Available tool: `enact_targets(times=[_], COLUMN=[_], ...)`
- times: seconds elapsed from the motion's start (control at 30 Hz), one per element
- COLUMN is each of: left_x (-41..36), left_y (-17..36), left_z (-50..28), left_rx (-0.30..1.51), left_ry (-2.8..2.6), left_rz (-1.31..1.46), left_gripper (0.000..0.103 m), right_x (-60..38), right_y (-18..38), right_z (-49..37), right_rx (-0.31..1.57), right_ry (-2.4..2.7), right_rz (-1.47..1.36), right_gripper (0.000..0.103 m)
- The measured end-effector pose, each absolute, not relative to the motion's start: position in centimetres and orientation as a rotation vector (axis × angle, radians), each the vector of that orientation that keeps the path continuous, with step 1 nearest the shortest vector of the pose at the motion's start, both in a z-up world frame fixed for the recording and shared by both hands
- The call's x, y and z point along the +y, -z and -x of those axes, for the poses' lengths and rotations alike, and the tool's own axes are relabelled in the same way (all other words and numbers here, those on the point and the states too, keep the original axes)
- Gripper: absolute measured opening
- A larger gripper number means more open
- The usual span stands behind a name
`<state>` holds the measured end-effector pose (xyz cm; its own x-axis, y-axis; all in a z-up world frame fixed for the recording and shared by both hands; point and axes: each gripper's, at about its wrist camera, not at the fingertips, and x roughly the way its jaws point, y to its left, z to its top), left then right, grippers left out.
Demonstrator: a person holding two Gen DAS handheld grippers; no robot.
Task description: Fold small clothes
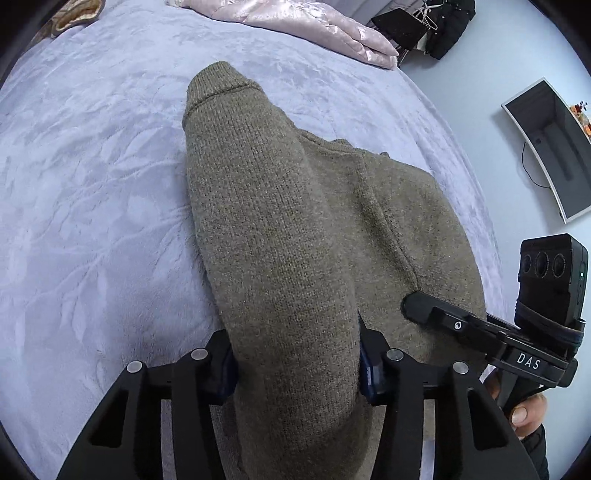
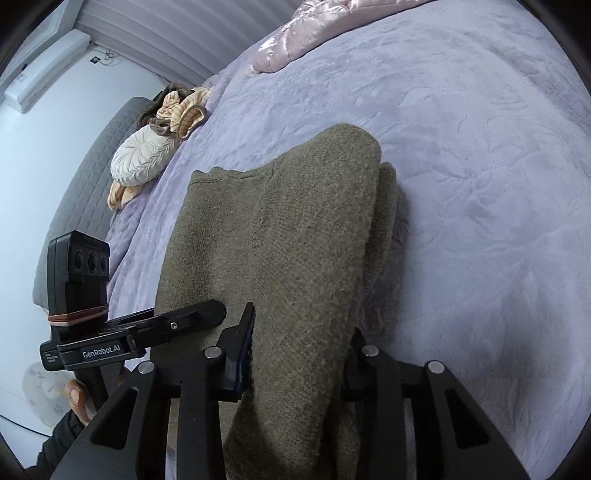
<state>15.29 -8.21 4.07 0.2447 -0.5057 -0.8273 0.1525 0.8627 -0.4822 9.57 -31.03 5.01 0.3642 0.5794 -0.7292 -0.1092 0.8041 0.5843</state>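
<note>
The olive knitted sweater (image 1: 295,229) is lying on the lavender bedspread (image 1: 92,184), part folded, with a sleeve running up its middle. The left hand-held gripper (image 1: 295,373) is pinching a fold of the sweater between its fingers, and the right hand-held gripper (image 2: 299,354) is likewise pinching a thick fold of the same sweater (image 2: 280,236), each tool showing beside the other in the opposite wrist view. A pink quilt (image 1: 314,26) is sitting at the far edge of the bed, and a round cream cushion (image 2: 142,158) is resting near the grey headboard (image 2: 85,184).
</note>
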Motion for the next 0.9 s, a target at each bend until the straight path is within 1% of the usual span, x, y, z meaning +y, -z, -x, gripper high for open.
enact_targets(times=[0.1, 0.3, 0.9], left_x=[-6.7, -6.7, -4.9], left_y=[-4.7, -5.6, -8.2], left_z=[-14.0, -12.2, -4.7], left_rx=[1.253, 1.272, 1.278], left_ry=[0.462, 0.448, 0.416], left_rz=[0.34, 0.298, 0.205], left_gripper=[0.051, 0.051, 0.051], right_x=[-30.5, -29.5, -27.6], right_y=[-6.4, -8.2, -9.5], right_z=[-9.1, -7.6, -1.7], right_rx=[1.108, 1.112, 1.129], right_ry=[-0.459, -0.436, -0.44], right_rz=[-0.467, -0.431, -0.422], right_gripper=[0.037, 0.036, 0.036])
